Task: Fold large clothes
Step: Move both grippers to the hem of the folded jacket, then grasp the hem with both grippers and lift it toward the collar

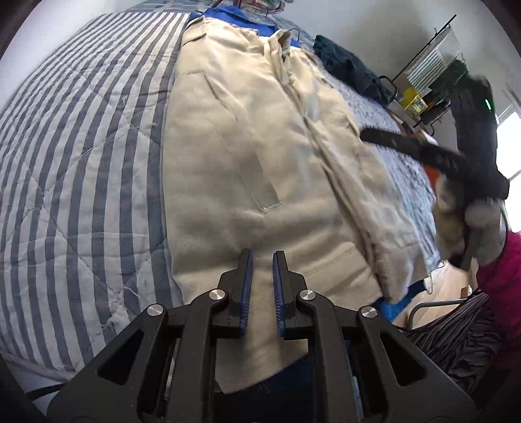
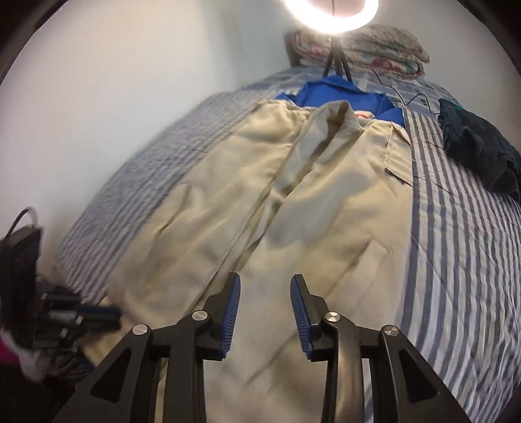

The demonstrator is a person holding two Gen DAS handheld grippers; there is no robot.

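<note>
We see a beige coat (image 1: 247,169) spread flat along the bed's striped quilt (image 1: 75,156), with a blue garment (image 1: 228,16) under its collar end. Our left tool (image 1: 262,260) hovers over the coat's near hem, its blue pads almost together with only a narrow slit between them and nothing gripped. Our right tool (image 2: 265,283) (partly open, holding nothing) hangs above the same coat (image 2: 293,201). A dark garment (image 2: 478,153) lies apart on the quilt (image 2: 462,260).
</note>
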